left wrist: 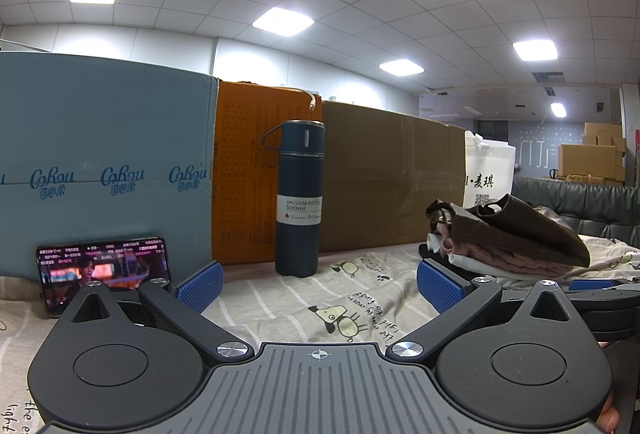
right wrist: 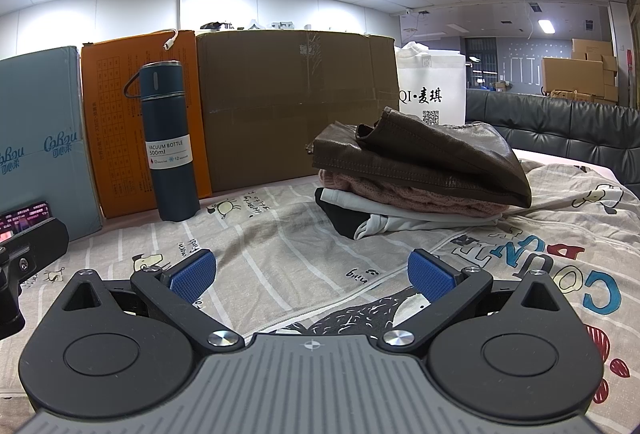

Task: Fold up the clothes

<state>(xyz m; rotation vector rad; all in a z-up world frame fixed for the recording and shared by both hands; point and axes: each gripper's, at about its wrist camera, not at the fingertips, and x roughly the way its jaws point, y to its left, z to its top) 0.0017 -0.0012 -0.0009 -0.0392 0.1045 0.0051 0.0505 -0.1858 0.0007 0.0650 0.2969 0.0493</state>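
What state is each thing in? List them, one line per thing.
Left gripper: open, empty.
Right gripper: open, empty.
Bottle: upright, capped.
Phone: screen lit, propped against the blue box.
Clothes pile: folded, stacked, brown leather piece on top.
Printed garment: lying spread on the sheet, not folded.
Brown box: taped shut.
White bag: standing upright.
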